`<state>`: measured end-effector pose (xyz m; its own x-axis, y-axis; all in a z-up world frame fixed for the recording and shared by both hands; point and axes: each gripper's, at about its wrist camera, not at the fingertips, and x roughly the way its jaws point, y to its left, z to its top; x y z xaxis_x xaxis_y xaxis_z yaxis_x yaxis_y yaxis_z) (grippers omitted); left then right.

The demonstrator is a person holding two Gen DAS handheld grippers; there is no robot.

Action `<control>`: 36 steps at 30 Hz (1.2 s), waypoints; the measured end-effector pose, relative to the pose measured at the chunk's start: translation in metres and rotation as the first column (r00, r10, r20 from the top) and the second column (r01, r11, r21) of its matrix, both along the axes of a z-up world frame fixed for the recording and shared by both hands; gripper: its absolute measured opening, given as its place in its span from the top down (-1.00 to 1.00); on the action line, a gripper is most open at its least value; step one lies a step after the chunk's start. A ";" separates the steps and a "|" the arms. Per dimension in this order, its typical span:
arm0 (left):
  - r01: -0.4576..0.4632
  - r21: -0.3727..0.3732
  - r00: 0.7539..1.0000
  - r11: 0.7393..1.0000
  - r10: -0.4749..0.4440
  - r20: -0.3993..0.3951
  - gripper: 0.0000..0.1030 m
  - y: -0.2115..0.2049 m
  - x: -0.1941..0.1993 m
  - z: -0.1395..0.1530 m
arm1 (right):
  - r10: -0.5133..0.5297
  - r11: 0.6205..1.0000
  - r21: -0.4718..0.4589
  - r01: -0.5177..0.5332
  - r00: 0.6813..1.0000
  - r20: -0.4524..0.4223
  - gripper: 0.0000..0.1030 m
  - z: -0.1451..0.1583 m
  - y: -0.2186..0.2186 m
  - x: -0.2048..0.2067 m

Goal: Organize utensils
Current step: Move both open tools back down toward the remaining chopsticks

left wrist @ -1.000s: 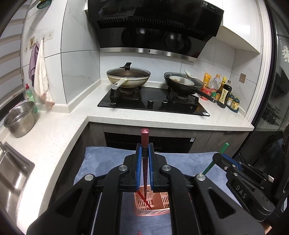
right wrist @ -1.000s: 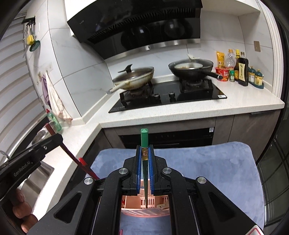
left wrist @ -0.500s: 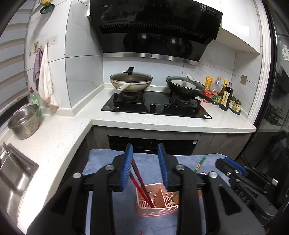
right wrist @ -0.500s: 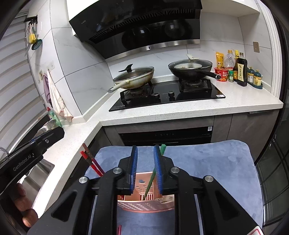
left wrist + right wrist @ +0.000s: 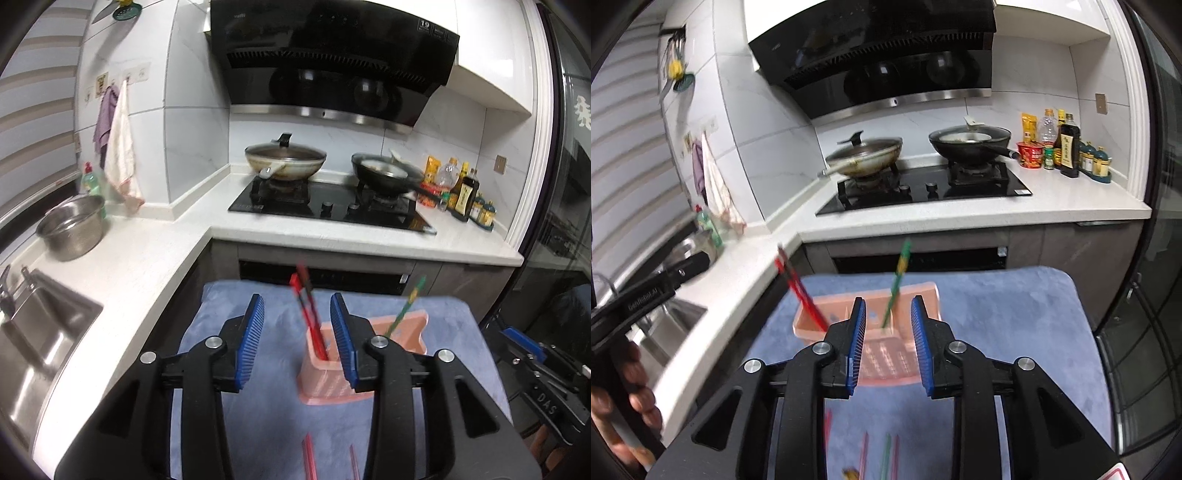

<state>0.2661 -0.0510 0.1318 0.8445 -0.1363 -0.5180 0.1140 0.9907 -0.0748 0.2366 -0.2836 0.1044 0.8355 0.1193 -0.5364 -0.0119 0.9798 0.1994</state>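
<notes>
Left wrist view: left gripper (image 5: 297, 338) spread wide, nothing between blue pads (image 5: 253, 334). Just beyond, pink utensil holder (image 5: 410, 334) on blue mat (image 5: 229, 314), red chopsticks (image 5: 308, 314) leaning in left compartment, green chopstick (image 5: 404, 308) in right. Loose chopsticks (image 5: 308, 456) flat on mat, nearest camera. Right wrist view: right gripper (image 5: 888, 339) also spread, empty, above holder (image 5: 925, 293). More loose sticks (image 5: 886, 456) under it. Farther off: white counter (image 5: 140, 251), steel pot (image 5: 72, 230), stove (image 5: 328, 208) with two pans.

red chopsticks (image 5: 309, 317) and a green chopstick (image 5: 894, 285) in a pink basket (image 5: 923, 295) on a blue cloth (image 5: 1015, 314).
</notes>
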 end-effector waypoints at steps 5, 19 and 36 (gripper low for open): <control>-0.003 0.050 0.999 0.999 0.005 -0.036 0.31 0.005 -0.037 -0.032 | 0.010 0.999 -0.038 -0.012 0.999 -0.051 0.51 -0.034 0.012 -0.048; 0.018 0.076 0.974 0.997 0.000 -0.228 0.03 0.012 -0.115 -0.142 | -0.011 0.996 -0.086 -0.011 0.971 -0.241 0.51 -0.144 0.035 -0.146; 0.041 0.095 0.930 0.995 -0.003 -0.368 0.03 0.012 -0.152 -0.215 | -0.003 0.999 -0.038 -0.012 0.930 -0.367 0.51 -0.217 0.050 -0.175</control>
<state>0.1144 -0.0387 -0.0835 0.5900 -0.0845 -0.8030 0.1194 0.9927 -0.0167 0.0612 -0.2338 -0.1125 0.5790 0.0951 -0.8098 0.0505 0.9871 0.1520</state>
